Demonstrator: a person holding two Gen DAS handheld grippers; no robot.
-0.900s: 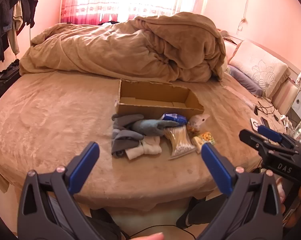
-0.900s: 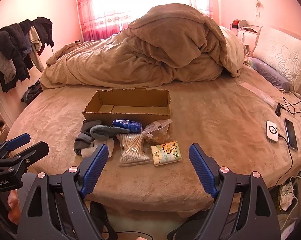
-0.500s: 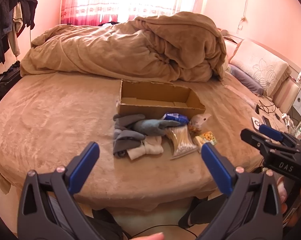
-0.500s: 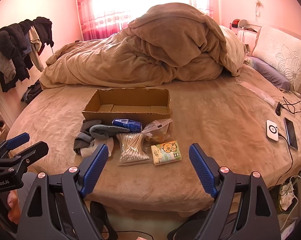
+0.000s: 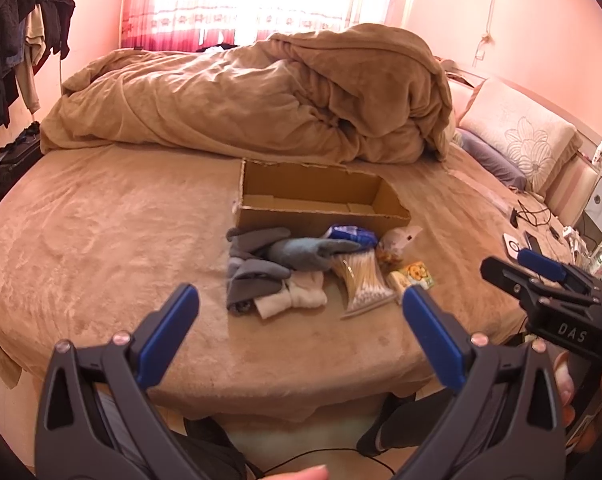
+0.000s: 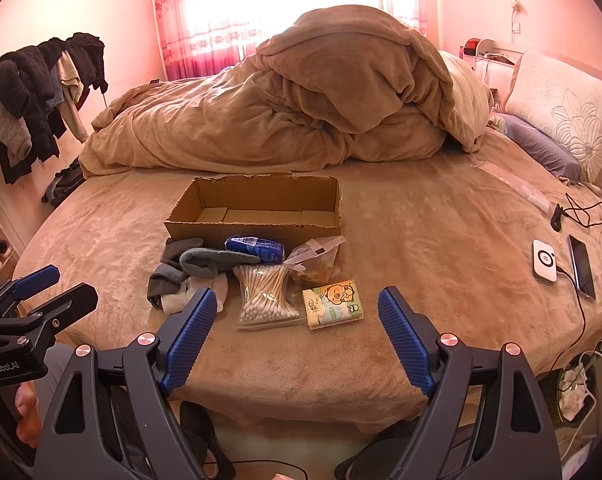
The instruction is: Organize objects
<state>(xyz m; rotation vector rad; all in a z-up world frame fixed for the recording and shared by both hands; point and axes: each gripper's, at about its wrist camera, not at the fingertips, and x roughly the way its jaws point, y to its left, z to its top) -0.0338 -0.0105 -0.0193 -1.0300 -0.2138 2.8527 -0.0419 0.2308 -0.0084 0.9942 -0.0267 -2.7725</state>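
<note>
Brown cardboard box [image 6: 257,210] sits empty behind the pile. Both my left tongs [image 5: 299,330] and right tongs [image 6: 293,334] gape apart, holding nothing. I'd pinch the clear cotton-swab bag [image 6: 265,294] low.

Strong daylight floods through the curtained window [image 5: 261,0] at top centre, blown out to white in both views. Pink-red cast over walls and bed [image 6: 441,240]. Soft shadows under the heaped blanket [image 6: 321,100]. Heavy fisheye bending; dark vignette at corners. Centre sharp, edges slightly soft.
</note>
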